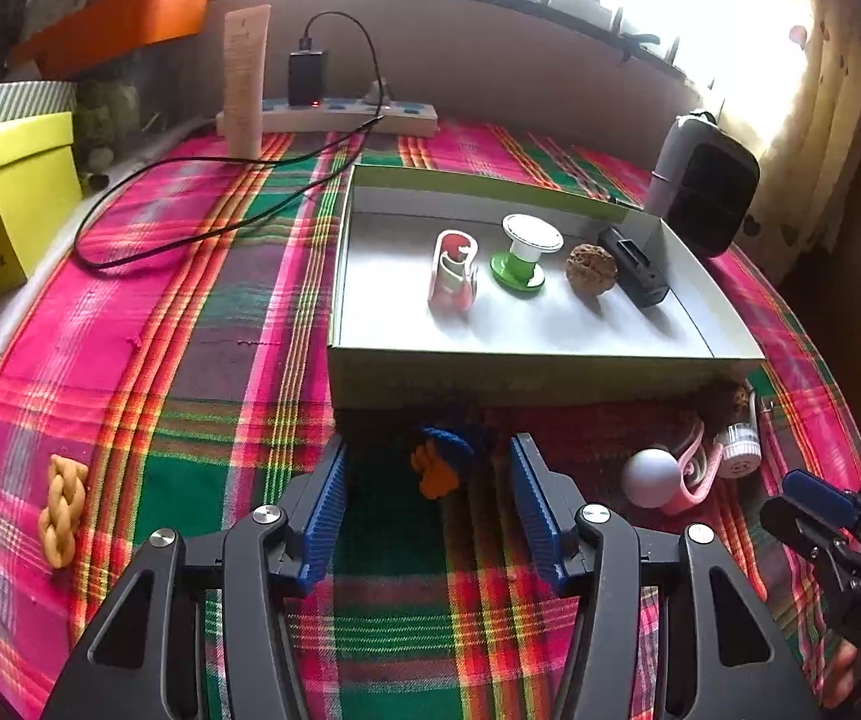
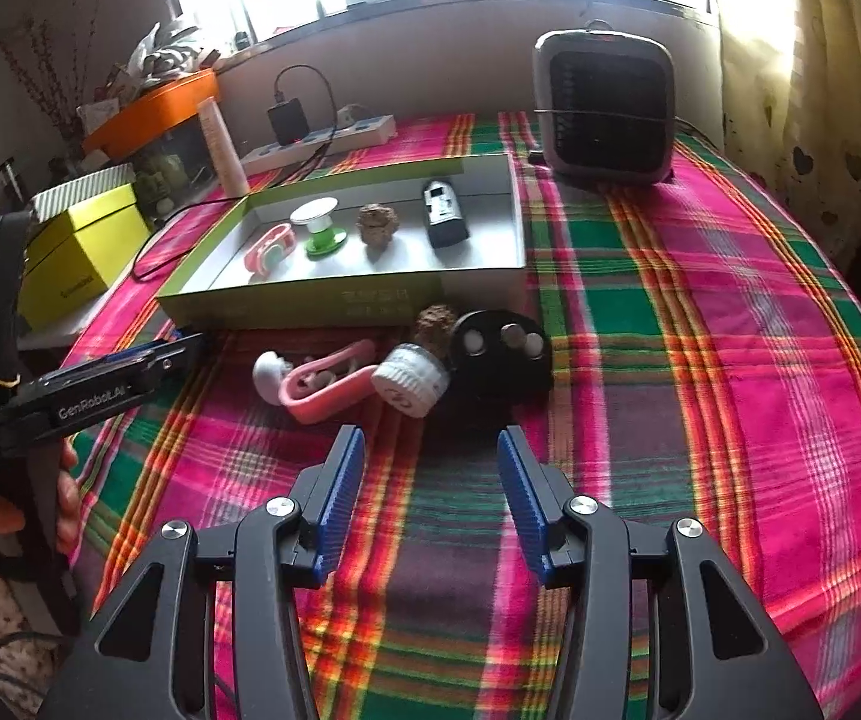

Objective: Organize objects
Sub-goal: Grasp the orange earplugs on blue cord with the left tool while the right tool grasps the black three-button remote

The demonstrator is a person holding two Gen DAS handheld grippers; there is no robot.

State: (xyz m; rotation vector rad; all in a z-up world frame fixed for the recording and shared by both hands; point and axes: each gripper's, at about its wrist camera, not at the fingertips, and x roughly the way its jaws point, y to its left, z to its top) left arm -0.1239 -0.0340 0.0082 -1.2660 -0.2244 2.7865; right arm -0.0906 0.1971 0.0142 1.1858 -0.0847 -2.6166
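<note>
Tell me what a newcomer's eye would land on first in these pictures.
First the loud pink, green and red plaid cloth covering the whole table. Then the shallow box at its middle, with four small things in a row inside, among them a green spool. Last, the clutter in front of the box, a pink clip among it, with both pairs of tongs open above the cloth.

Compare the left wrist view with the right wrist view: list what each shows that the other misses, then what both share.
Only the left wrist view shows the braided tan piece on the cloth and the blue-and-orange knitted item between the open fingers of the left hand-held gripper.

Only the right wrist view shows the black disc with pale buttons and the heater's front grille.

Both show the tray holding the green spool, the walnut-like ball and the black device, plus the pink clip in front of it. The right hand-held gripper is open and empty.
</note>
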